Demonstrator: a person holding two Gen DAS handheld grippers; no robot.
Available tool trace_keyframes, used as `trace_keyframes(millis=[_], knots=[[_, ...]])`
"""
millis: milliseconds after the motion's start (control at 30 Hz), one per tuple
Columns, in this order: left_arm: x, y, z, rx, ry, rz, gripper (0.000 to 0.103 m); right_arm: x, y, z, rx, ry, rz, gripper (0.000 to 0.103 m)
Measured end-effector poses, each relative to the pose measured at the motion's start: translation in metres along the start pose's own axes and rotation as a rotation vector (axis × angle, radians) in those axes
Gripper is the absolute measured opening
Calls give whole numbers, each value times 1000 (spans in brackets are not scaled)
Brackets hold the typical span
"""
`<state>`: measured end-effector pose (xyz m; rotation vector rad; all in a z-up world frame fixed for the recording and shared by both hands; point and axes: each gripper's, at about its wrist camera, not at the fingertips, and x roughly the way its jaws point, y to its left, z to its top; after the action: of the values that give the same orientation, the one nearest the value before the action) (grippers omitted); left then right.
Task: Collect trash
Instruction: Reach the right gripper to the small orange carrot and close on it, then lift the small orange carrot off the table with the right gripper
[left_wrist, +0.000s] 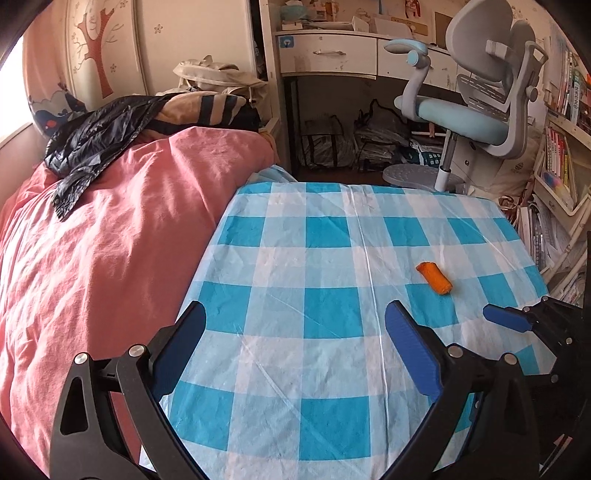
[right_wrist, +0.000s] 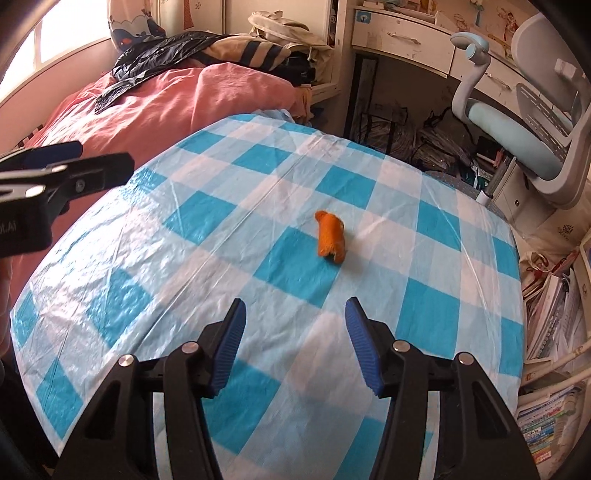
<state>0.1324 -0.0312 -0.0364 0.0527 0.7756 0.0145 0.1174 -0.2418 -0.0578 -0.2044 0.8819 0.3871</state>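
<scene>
Blue-padded fingers of our right gripper fill the bottom of the right wrist view, spread apart and gripping nothing, aimed across the table with its blue-and-white checked plastic cover. Our left gripper is likewise released, its fingers wide and empty over the table's near left part, next to the pink quilt on the bed. A black plastic bag lies crumpled on that quilt, well apart from both grippers; we judge it the likely place for the trash, though nothing shows that for certain.

Only one piece of trash is visible: a small orange peel, curled into a short roll, lying alone on the table ahead of the right gripper and slightly to its right.

We take the step in hand to be the right gripper's approach to the peel. To do it well, we should line up the fingers so the roll sits crosswise between them, closing on its narrow width rather than its length. We should come in low, since the peel is small and light and could skid on the slick cover if nudged. The cover looks thin and creased, so we should keep the tips from pinching it. A gentle close should do; the peel probably crushes easily.
</scene>
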Motion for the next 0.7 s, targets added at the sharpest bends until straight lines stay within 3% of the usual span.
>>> trace_keyframes(millis=[333, 533, 700], knots=[[15, -1, 13, -28, 6, -11, 94, 29, -17, 25, 55, -4, 6, 50], [16, -2, 13, -11, 7, -14, 94, 45, -21, 29, 83, 37, 9, 26], [13, 1, 13, -28, 14, -20, 94, 44, -21, 29, 85, 35, 12, 16]])
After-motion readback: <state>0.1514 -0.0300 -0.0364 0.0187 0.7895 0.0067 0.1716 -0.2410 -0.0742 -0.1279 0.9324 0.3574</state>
